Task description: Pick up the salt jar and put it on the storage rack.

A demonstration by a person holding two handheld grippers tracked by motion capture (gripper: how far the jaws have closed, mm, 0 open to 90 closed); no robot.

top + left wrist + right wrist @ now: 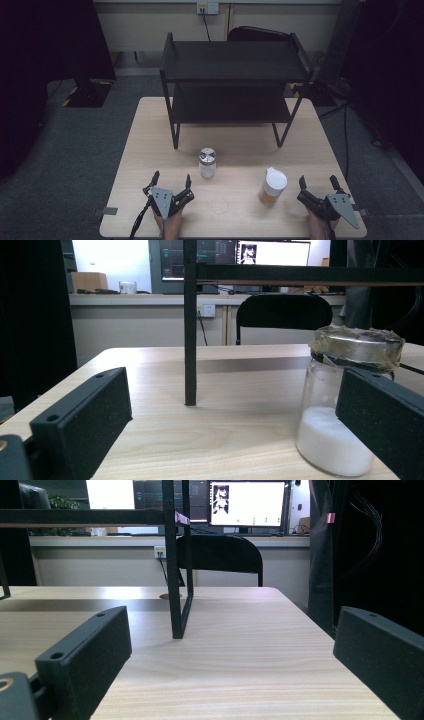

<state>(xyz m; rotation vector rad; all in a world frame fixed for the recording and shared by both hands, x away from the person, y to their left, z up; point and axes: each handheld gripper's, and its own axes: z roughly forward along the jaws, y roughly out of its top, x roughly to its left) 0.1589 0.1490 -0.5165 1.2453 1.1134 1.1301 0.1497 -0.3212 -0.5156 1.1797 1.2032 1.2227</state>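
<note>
Left gripper [172,181]: jaws wide apart, holding nothing.
Right gripper [317,182]: jaws wide apart, empty.
Glass jar [207,163]: round, clear, metal lid, white powder; stood just ahead of left gripper.
White-lidded cup [273,186]: near right gripper.
Table [150,130]: pale wood grain.
Rack [232,75]: black, two shelves.

I look down from above the table [150,125]; my 2 gripper cameras sit low, facing the rack [232,75] they share
</note>
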